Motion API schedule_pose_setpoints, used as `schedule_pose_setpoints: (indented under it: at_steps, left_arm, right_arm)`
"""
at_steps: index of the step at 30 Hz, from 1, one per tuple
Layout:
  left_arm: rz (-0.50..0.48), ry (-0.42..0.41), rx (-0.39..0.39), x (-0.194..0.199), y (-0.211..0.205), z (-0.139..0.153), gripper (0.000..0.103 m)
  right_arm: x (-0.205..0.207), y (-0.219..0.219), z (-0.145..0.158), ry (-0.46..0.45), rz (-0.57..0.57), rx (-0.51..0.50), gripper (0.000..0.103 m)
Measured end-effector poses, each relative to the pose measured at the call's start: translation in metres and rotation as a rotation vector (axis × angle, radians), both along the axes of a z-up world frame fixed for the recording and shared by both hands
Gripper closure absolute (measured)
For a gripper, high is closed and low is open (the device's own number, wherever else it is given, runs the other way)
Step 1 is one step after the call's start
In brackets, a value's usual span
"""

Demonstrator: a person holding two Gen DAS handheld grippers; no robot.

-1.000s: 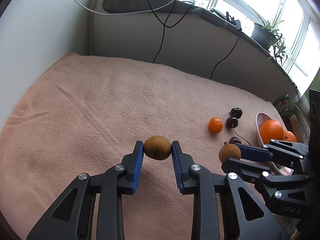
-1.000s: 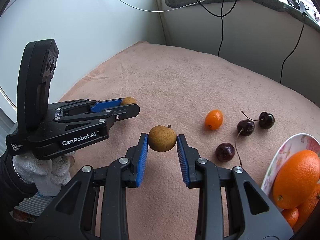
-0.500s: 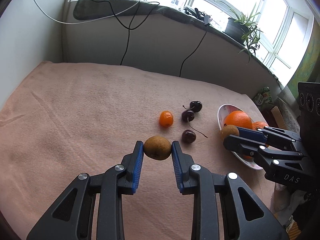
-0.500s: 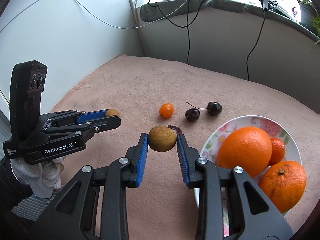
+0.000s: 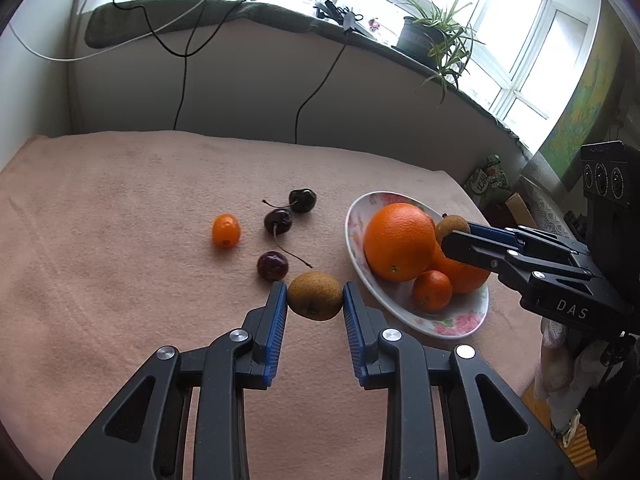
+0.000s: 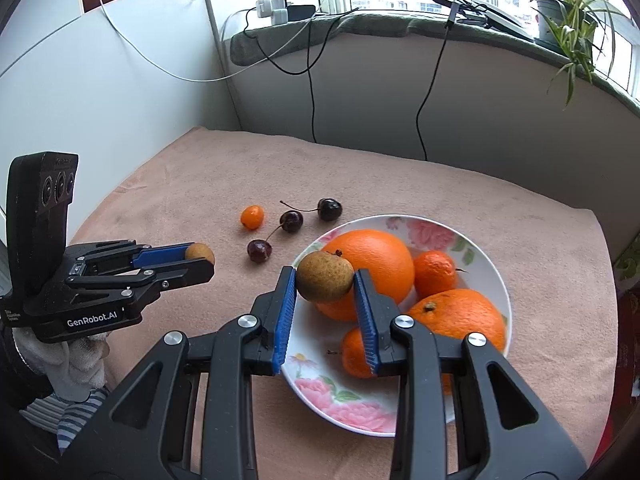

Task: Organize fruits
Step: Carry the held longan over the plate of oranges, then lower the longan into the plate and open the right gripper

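Observation:
My left gripper [image 5: 315, 295] is shut on a small brown longan [image 5: 315, 295] held above the pink cloth, just left of the flowered plate [image 5: 448, 326]. My right gripper [image 6: 325, 282] is shut on a second brown longan [image 6: 325, 276] and hangs over the flowered plate [image 6: 352, 412], in front of the big orange [image 6: 376, 258]. The plate also holds another orange [image 6: 460, 316] and small mandarins [image 6: 435, 272]. On the cloth lie a kumquat [image 5: 226, 230] and three dark cherries [image 5: 273, 265]. In the right wrist view the left gripper [image 6: 200, 256] shows at the left with its longan.
A pink cloth [image 5: 100, 280] covers the table, with a white wall at the left and a low ledge behind it. Cables [image 5: 182, 80] hang down the ledge. A potted plant [image 5: 432, 36] stands on the windowsill. A gloved hand [image 6: 76, 364] holds the left gripper.
Both grippers have carried their longans rightward toward the plate. The right one now hangs over the plate, and the left one has come up beside the plate's left rim.

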State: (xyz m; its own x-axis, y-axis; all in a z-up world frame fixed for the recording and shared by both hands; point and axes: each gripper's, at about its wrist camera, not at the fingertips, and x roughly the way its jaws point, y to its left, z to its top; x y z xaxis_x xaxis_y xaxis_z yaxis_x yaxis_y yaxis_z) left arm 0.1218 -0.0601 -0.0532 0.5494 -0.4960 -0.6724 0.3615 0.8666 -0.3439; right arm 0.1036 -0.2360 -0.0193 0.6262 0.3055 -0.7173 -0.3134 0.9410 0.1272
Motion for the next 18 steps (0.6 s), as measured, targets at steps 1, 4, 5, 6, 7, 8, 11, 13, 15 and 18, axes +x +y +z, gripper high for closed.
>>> schedule_pose_setpoints:
  at_steps: [1, 4, 5, 6, 7, 8, 11, 13, 15, 18]
  left_arm:
    - [-0.009, 0.0, -0.001, -0.001, -0.004, 0.0, 0.076]
    - [-0.036, -0.001, -0.003, -0.003, -0.016, 0.001, 0.076]
    - [-0.044, -0.001, -0.005, -0.004, -0.021, 0.001, 0.076]
    - [-0.052, -0.002, -0.007, -0.003, -0.025, 0.002, 0.076]
    - [-0.059, -0.003, -0.009, -0.004, -0.028, 0.003, 0.076]
    - [-0.066, -0.002, -0.011, -0.004, -0.032, 0.003, 0.076]
    - [-0.085, 0.002, -0.012, -0.004, -0.042, 0.003, 0.076]
    - [-0.096, 0.003, -0.008, -0.005, -0.048, 0.002, 0.076]
    - [-0.107, 0.005, -0.006, -0.007, -0.051, 0.002, 0.076]
    - [-0.116, 0.005, -0.005, -0.007, -0.057, 0.002, 0.076]
  right_arm:
    - [0.0, -0.004, 0.001, -0.001, -0.008, -0.002, 0.072]
    - [0.0, -0.015, 0.001, -0.004, -0.03, -0.003, 0.072]
    - [0.0, -0.018, 0.002, -0.005, -0.036, -0.003, 0.072]
    - [0.0, -0.021, 0.003, -0.008, -0.042, -0.003, 0.072]
    - [0.0, -0.024, 0.003, -0.011, -0.045, -0.004, 0.072]
    - [0.0, -0.026, 0.004, -0.014, -0.05, -0.006, 0.072]
    - [0.002, -0.032, 0.005, -0.016, -0.064, -0.006, 0.072]
    - [0.004, -0.036, 0.004, -0.016, -0.075, -0.006, 0.072]
    - [0.005, -0.041, 0.004, -0.018, -0.083, -0.009, 0.072]
    - [0.007, -0.047, 0.004, -0.02, -0.095, -0.013, 0.072]
